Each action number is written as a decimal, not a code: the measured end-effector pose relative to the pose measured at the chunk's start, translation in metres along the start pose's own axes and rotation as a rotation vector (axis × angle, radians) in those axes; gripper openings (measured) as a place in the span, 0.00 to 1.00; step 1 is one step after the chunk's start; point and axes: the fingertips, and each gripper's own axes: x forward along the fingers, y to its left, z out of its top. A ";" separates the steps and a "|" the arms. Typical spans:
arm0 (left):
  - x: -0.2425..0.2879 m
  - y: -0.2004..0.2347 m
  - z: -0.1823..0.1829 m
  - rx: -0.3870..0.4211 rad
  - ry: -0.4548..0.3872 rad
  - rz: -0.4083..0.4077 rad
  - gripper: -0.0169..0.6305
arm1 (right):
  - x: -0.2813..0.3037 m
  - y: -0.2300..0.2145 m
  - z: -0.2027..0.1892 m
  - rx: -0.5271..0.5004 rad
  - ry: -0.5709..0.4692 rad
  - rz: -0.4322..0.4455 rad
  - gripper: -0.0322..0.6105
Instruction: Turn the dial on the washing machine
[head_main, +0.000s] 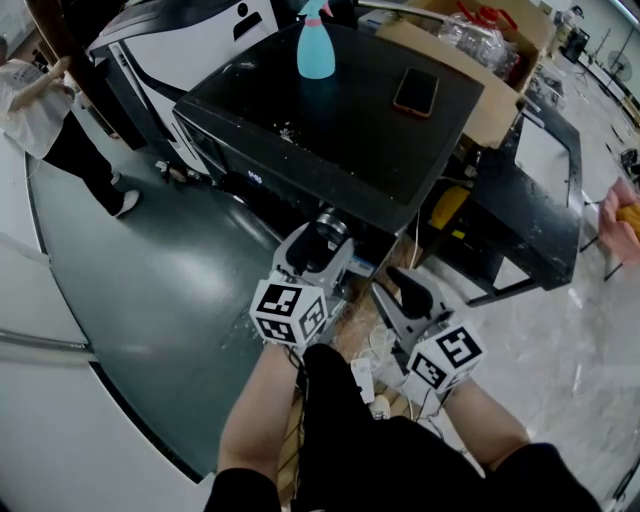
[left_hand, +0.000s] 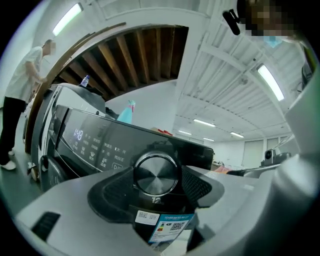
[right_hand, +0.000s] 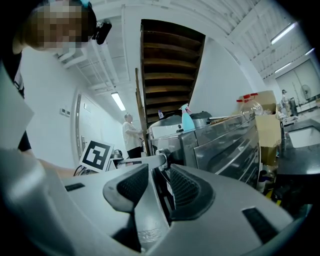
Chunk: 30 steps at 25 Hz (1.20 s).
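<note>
Specks are dotting the flat black top of the washing machine (head_main: 330, 140), where a teal spray bottle (head_main: 315, 45) is standing upright and a phone (head_main: 415, 92) is lying flat, well apart from it. The silver dial (left_hand: 156, 173) is sitting on the machine's front panel, beside the lit control panel (left_hand: 92, 145). The left gripper (head_main: 322, 232) is clamping the dial, one pad pressing on either side. The right gripper (right_hand: 159, 181) is hovering just beside it with its jaws apart and gripping nothing. A grey-green floor (head_main: 170, 290) is curving away at the left, and pale marbled flooring (head_main: 590, 340) is showing at the right. A cardboard box (head_main: 500, 90) is sitting behind the machine. A person (head_main: 40, 110) is standing at the far left, and strip lights (left_hand: 270, 82) are glowing on the white ceiling.
</note>
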 end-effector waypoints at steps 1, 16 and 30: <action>0.000 0.000 0.000 -0.021 -0.002 0.000 0.46 | 0.000 0.000 0.000 0.000 0.000 0.001 0.24; 0.004 0.010 -0.008 -0.384 -0.027 -0.041 0.45 | 0.001 -0.004 -0.003 0.015 0.006 -0.001 0.24; 0.004 0.005 -0.006 0.000 0.026 -0.013 0.45 | 0.002 -0.004 -0.005 0.011 0.010 0.002 0.23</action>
